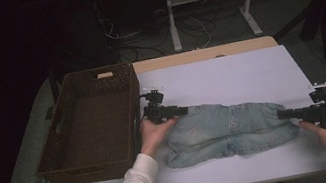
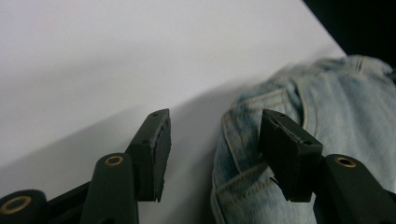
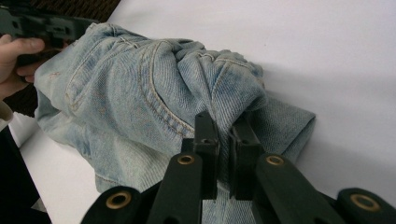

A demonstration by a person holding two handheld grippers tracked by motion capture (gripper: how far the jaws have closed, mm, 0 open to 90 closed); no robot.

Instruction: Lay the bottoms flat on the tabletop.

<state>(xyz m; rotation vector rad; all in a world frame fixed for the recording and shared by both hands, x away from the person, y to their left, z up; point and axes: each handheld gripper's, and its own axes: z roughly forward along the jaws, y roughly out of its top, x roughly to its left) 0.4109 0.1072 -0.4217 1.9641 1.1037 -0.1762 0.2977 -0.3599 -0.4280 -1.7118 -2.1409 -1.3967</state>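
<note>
Mid-fold step on the jeans (image 1: 226, 128): right gripper (image 3: 223, 122) is pinching denim at their right end. Left gripper (image 2: 212, 135) is spread at the left edge, one jaw over fabric; next it likely needs to close there.

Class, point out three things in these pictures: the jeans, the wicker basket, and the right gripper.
jeans (image 1: 218, 130): high view, on the middle of the pale denim.
wicker basket (image 1: 132, 89): high view, on its right-hand wall.
right gripper (image 3: 224, 128): right gripper view, midway between its fingertips, where the jaws pinch denim.
</note>
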